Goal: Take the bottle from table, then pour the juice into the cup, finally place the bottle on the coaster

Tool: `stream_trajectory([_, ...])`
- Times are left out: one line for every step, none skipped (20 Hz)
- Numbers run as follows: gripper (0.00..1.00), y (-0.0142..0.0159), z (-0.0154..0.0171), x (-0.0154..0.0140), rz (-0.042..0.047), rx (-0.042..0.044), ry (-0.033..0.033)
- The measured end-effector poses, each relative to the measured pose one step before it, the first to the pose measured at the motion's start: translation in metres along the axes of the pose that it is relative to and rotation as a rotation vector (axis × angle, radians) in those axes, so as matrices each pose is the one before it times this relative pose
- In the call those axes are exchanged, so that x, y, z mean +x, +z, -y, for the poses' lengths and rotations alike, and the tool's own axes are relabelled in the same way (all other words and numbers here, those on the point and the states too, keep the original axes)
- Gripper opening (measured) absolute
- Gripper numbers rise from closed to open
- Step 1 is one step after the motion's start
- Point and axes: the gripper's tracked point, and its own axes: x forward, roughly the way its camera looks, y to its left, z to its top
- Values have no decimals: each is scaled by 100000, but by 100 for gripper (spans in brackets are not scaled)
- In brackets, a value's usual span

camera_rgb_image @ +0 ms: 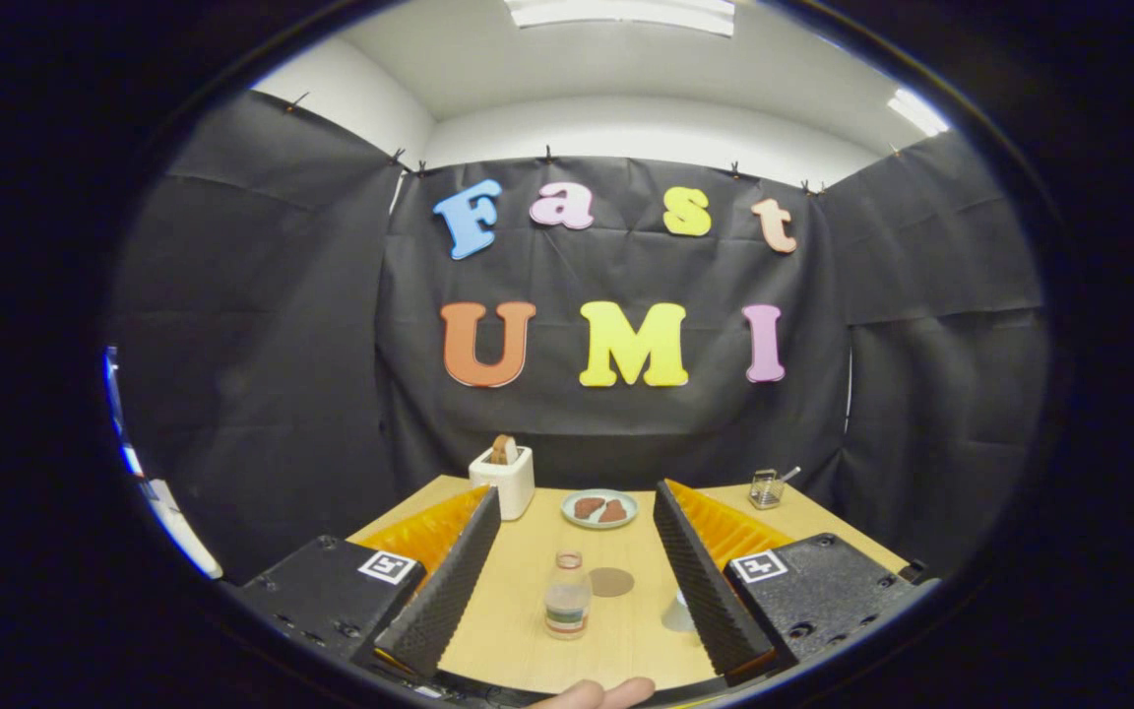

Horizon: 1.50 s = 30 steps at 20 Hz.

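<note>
A small clear bottle with an open neck and a band label stands upright on the wooden table, between my two fingers and a little ahead of them. Just behind it to the right lies a round brown coaster. A clear cup stands close beside the inner face of my right finger, partly hidden by it. My gripper is open wide, held above the table, with nothing between the fingers.
A white toaster with a slice of bread in it stands at the back left. A plate with brown pieces sits mid-back, a small wire holder at the back right. A person's fingertip shows at the near table edge.
</note>
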Motion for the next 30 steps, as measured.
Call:
stream_trajectory([100, -536, 71, 239, 138, -622, -873])
stream_trajectory([100, -440, -6, 196, 255, -390, -718])
stream_trajectory([100, -683, 0, 343, -86, -214, -886])
stream_trajectory([100, -565, 129, 272, -33, 262, -903])
stream_trajectory([100, -541, -55, 286, 410, 408, -147])
stream_trajectory([100, -381, -172, 237, 684, 196, 284])
stream_trajectory([100, -583, 104, 374, 20, -167, -400])
stream_trajectory([100, -533, 3, 263, 118, -237, 270])
stream_trajectory([100, -495, -117, 175, 170, -562, -103])
stream_trajectory([100, -549, 280, 292, -473, -632, -1219])
stream_trajectory([100, -735, 335, 311, -338, -400, -1242])
stream_trajectory([100, -624, 99, 280, -417, 378, -693])
stream_trajectory([100, -697, -91, 229, -355, 619, -155])
stream_trajectory([100, -731, 37, 220, -131, 295, -283])
stream_trajectory([100, -944, 139, 152, -849, 176, -660])
stream_trajectory([100, -807, 70, 152, 27, -47, -352])
stream_trajectory([100, -518, -89, 192, 448, -89, -387])
stream_trajectory([100, -655, 18, 114, 82, -69, -479])
stream_trajectory([100, -854, -1, 164, -76, -378, -410])
stream_trajectory([100, -661, -61, 259, -488, -614, -362])
stream_trajectory([100, -729, -181, 357, -531, -449, 55])
stream_trajectory([100, -523, -160, 292, -342, -385, -25])
stream_trajectory([100, -545, 11, 207, -154, -309, -176])
stream_trajectory([100, -550, -114, 227, -475, 89, 17])
stream_trajectory([100, -553, -139, 302, -24, 148, 46])
stream_trajectory([100, -542, -117, 274, -160, 139, 24])
stream_trajectory([100, -766, -257, 352, -69, -99, 970])
stream_trajectory([100, -608, -379, 283, 520, -77, 752])
stream_trajectory([100, -713, -1, 96, 458, -145, -97])
stream_trajectory([100, -706, -44, 144, 167, -255, -287])
